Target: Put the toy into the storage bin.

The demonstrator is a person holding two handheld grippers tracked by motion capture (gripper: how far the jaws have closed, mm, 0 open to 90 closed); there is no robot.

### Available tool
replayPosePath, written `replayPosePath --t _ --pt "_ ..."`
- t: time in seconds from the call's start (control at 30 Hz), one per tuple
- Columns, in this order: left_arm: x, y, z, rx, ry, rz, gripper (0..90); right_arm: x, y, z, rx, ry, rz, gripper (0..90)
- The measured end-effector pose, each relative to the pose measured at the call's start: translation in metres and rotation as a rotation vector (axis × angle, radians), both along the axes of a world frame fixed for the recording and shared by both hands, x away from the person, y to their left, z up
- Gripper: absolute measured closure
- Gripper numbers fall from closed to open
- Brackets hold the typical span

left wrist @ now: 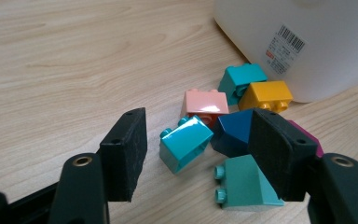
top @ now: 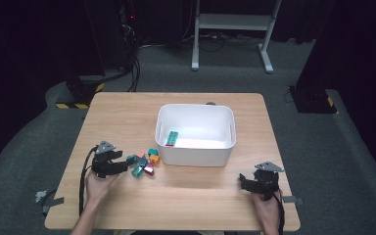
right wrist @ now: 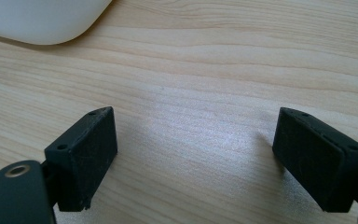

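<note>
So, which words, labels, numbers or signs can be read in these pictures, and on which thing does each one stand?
No text can be quoted.
White sticker on the white bin: a barcode, a small red mark and lines of print, all too small and blurred to read.
The toy bricks and the table carry no writing.

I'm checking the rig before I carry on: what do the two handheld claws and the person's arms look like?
Both are black two-jaw tools. The left claw and right claw each carry a grey three-cornered plate on top and trail a black cable toward the table edge. In the gripper views, the jaws end in flat, matte black rectangular pads with small holes on the upper edge, and a brass-coloured rivet sits behind them. The forearms are bare, no sleeves.
</note>
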State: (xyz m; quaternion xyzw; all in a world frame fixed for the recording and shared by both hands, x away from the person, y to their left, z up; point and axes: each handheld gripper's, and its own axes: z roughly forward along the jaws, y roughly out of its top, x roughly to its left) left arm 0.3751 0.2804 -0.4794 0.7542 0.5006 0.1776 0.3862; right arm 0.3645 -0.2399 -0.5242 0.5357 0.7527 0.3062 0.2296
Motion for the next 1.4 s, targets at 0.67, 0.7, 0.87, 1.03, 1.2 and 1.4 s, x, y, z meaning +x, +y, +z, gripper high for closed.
replayPosePath --t 0.67,0.7,0.87,1.03,1.2,1.4 --pt "0.01 -0.002 -0.023 0.015 0.027 0.013 41.1 0.0 0.0 0.0 0.0 -0.001 0.001 13.4" --pt "0.011 -0.002 -0.024 0.013 0.03 0.015 41.3 0.0 0.0 0.0 -0.001 -0.001 0.001 13.4" --pt "0.013 -0.003 -0.026 0.015 0.03 0.018 42.1 0.0 0.0 0.0 0.0 0.0 0.0 13.4" --pt "0.015 -0.003 -0.029 0.011 0.035 0.025 43.0 0.0 0.0 0.0 0.0 0.0 0.0 13.4" --pt "0.017 -0.003 -0.032 0.007 0.04 0.028 43.8 0.0 0.0 0.0 -0.001 -0.001 0.001 13.4" --pt "0.018 -0.003 -0.034 0.008 0.042 0.032 46.3 0.0 0.0 0.0 -0.001 -0.001 0.001 13.5"
